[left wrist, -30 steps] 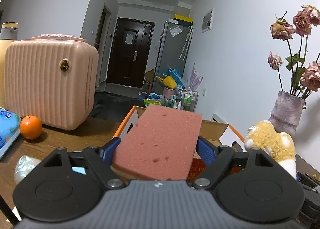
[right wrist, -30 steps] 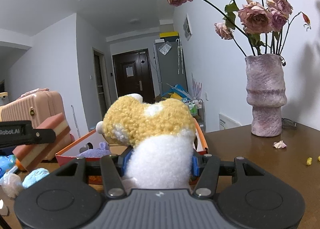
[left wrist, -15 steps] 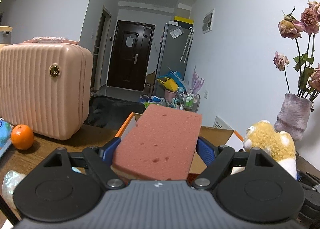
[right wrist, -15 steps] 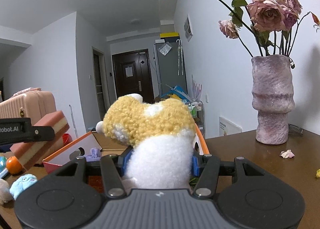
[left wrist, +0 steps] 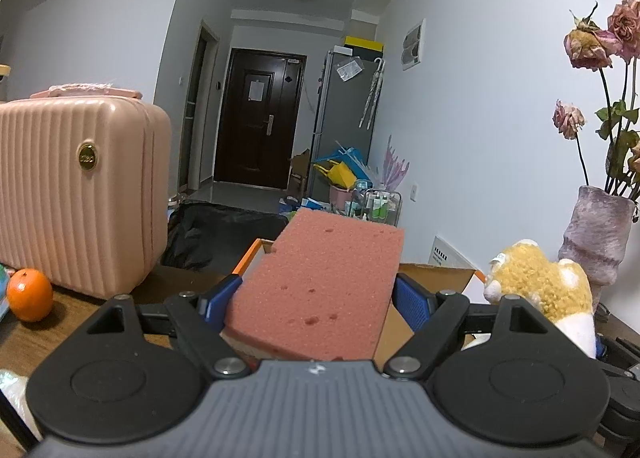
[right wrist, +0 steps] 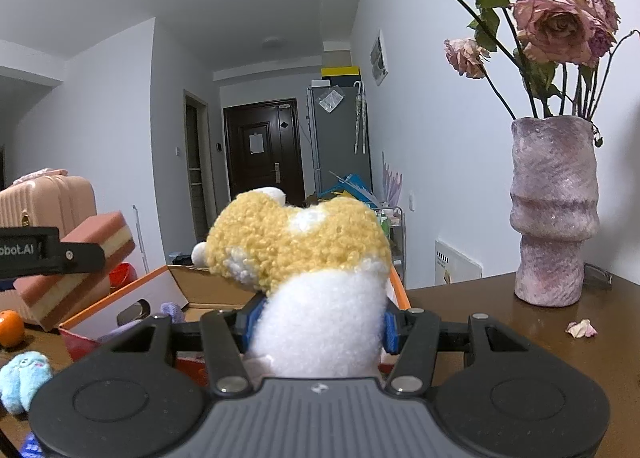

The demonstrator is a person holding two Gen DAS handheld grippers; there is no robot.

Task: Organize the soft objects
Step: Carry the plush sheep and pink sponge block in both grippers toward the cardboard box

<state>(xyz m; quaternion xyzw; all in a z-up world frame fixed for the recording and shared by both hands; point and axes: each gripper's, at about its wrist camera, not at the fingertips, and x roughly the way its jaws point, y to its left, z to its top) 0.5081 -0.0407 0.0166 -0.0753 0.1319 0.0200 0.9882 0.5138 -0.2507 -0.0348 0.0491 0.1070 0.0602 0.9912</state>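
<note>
Sponge (left wrist: pixel 320 282) and plush toy (right wrist: pixel 316 274) pinched between respective fingers, best carried level over the open box (right wrist: pixel 132 298), lower centre, before release.

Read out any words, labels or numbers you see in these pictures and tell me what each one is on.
"obot.AI", cut off at the frame edge: on the left gripper finger.
Round badge on the pink suitcase: too small to read.
Paper on the dark door: blurred, unreadable.
</note>
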